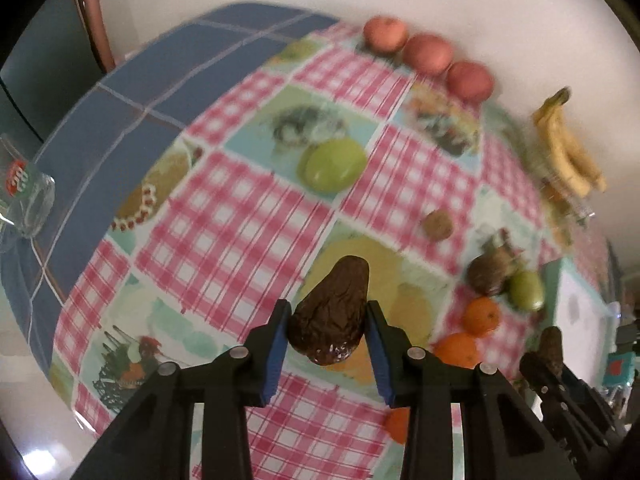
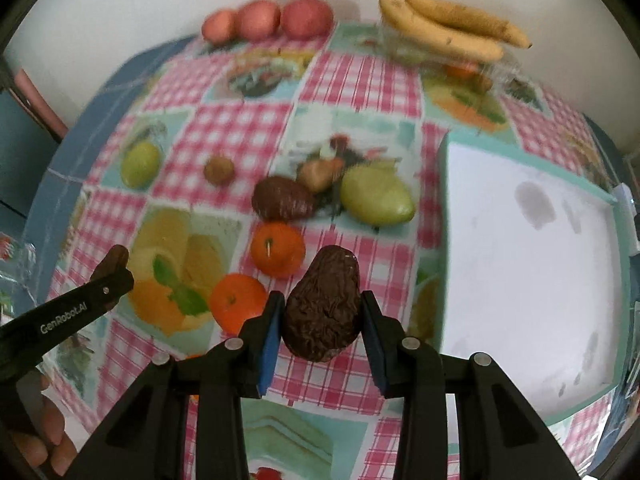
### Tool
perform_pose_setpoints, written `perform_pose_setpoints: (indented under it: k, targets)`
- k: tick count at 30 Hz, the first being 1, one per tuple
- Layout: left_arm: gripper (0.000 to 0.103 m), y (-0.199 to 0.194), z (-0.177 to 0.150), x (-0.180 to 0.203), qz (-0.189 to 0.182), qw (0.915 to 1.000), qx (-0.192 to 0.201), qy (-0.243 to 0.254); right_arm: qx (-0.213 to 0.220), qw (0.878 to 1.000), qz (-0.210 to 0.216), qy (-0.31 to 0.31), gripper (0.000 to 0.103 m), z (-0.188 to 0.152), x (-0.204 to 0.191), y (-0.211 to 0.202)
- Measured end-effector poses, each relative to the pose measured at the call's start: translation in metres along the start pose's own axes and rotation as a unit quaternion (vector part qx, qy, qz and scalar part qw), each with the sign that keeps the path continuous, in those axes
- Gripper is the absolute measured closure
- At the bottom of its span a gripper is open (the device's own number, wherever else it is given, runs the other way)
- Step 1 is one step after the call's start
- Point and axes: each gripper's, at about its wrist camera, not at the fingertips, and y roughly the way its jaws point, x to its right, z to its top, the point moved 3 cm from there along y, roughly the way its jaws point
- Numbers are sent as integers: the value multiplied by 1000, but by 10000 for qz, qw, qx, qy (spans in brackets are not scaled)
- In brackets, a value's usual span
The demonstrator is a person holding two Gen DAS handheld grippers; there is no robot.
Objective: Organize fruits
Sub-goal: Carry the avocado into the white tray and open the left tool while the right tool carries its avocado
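Note:
A wrinkled dark brown avocado (image 1: 330,304) sits between the blue pads of my left gripper (image 1: 328,312), which is shut on its wide end above the checked tablecloth. My right gripper (image 2: 322,312) is shut the same way on a second dark avocado (image 2: 324,304). In the right wrist view the left gripper (image 2: 116,262) shows at the lower left, a dark tip between its fingers. A third avocado (image 2: 282,198) lies on the cloth beside a green mango (image 2: 376,196) and two oranges (image 2: 276,252).
Three red apples (image 2: 266,18) line the far edge, and bananas (image 2: 448,24) rest on a clear container. A kiwi (image 2: 219,170) and a green fruit (image 2: 140,164) lie to the left. A white tray with a teal rim (image 2: 444,184) stands at the right. A clear bottle (image 1: 28,196) is at the far left.

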Motion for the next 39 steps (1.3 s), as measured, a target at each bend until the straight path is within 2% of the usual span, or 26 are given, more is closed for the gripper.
perform_pose_setpoints:
  k: [4,10,14,20,25,30,33,39]
  targets:
    - [63,-14,0,6,-106,9996,268,65,117,9997,7,229,64,5,21,-13]
    - [64,-15,-17,36,-235,9982,298,463,270,9958,-265,829,64,6,74,-26]
    - [64,-14,-23,61,-431,9959,264,752,280,9892,-479,1360,64,-1,122,-31]
    - [64,-17,-39,113,-682,9875,228,1405,296,9722,-798,2180,64,-21,192,-42]
    - [63,-20,-63,171,-821,9705,317,2246,320,9576,-896,2718,64,-37,238,-49]
    - [63,-16,-97,224,-1007,9453,383,3078,452,9440,-993,3115,64,-48,274,-55]
    - [63,-8,-113,248,-1013,9332,387,3426,434,9370,-1113,3282,64,-58,292,-54]
    - [63,15,-132,266,-961,9215,173,3759,298,9350,-1169,3334,64,-67,306,-44]
